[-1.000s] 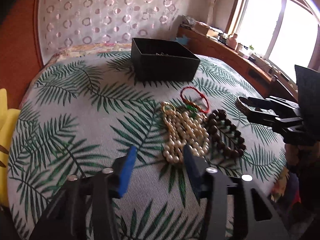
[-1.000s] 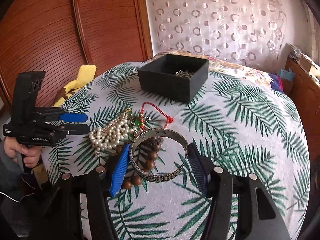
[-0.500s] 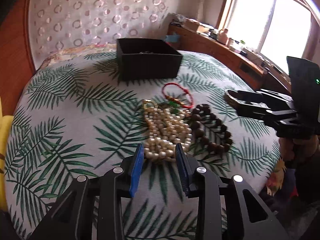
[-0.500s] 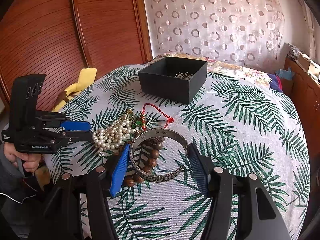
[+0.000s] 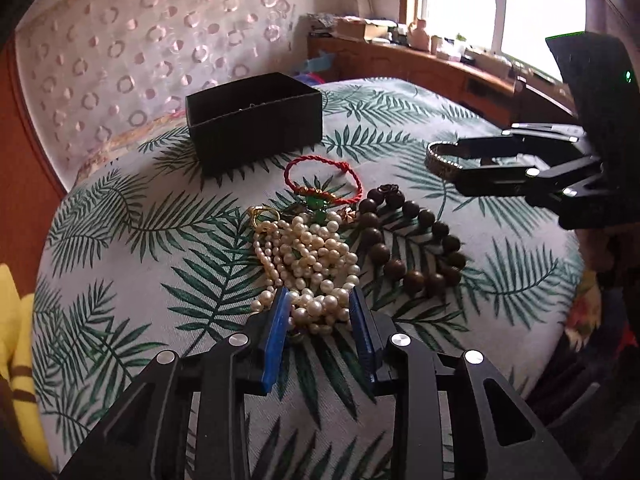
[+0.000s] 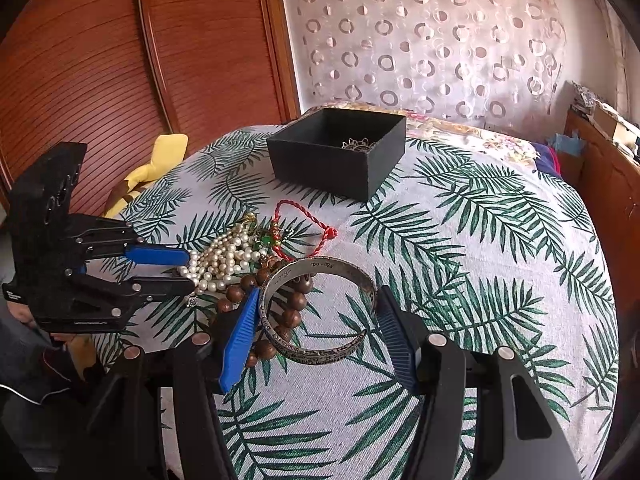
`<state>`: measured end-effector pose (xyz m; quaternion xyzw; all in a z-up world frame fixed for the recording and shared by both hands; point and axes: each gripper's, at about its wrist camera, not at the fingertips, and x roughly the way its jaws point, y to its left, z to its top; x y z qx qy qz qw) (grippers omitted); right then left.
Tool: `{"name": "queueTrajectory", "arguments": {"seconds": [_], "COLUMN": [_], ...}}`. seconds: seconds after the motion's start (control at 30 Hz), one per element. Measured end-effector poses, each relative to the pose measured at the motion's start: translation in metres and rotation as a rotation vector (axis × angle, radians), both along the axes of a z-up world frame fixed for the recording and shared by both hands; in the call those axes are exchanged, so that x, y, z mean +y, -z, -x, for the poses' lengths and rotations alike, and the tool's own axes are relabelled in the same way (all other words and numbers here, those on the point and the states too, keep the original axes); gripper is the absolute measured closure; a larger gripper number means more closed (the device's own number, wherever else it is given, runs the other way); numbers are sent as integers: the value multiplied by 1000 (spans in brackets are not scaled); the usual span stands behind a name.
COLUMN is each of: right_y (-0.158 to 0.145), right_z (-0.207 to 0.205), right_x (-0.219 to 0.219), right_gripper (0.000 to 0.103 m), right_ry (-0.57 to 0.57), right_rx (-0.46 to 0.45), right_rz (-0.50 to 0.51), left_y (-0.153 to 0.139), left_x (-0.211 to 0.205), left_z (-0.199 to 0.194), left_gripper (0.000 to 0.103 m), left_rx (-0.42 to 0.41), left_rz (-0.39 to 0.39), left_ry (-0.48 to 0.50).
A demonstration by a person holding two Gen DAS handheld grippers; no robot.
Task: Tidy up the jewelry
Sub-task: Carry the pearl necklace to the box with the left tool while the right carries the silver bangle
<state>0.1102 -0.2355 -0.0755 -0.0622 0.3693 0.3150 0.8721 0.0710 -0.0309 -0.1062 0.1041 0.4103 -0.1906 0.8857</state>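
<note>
A heap of white pearls (image 5: 310, 260) lies on the palm-print table beside a brown wooden bead bracelet (image 5: 408, 240) and a red cord bracelet (image 5: 320, 178). My left gripper (image 5: 318, 310) has its jaws around the near end of the pearls, narrowly open and touching them; it also shows in the right wrist view (image 6: 182, 270). My right gripper (image 6: 316, 312) is shut on a silver bangle (image 6: 318, 306) and holds it above the table; the bangle also shows in the left wrist view (image 5: 440, 160). A black open box (image 6: 336, 152) stands behind with a small silver piece (image 6: 358, 145) inside.
A yellow soft object (image 6: 156, 164) lies off the table's left edge. A wooden wardrobe (image 6: 120, 60) and a patterned curtain (image 6: 420, 40) stand behind. A wooden sideboard with clutter (image 5: 420, 52) runs under the window on the right.
My left gripper moved forward to the pearls and its jaws narrowed around their near end. My right gripper held the bangle almost still.
</note>
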Motion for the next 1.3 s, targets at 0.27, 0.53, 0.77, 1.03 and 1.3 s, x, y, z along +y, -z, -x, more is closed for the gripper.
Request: {"name": "queueTrajectory", "arguments": {"seconds": [0.27, 0.53, 0.77, 1.03, 1.3], "right_y": [1, -1, -12, -33, -50], "right_z": [1, 2, 2, 2, -4], "right_x": [2, 2, 4, 9, 15], "right_gripper": [42, 42, 42, 42, 42], "right_ry": [-4, -4, -6, -18, -27], "right_rx": [1, -1, -17, -59, -98], "right_rz": [0, 0, -14, -24, -30], "left_y": [-2, -23, -66, -119, -155], "left_x": [1, 8, 24, 29, 24], "left_z": [-1, 2, -2, -8, -16], "left_gripper": [96, 96, 97, 97, 97], "left_rx": [-3, -51, -150, -263, -340], "left_rz": [1, 83, 156, 202, 213], "left_ry": [41, 16, -34, -43, -43]}}
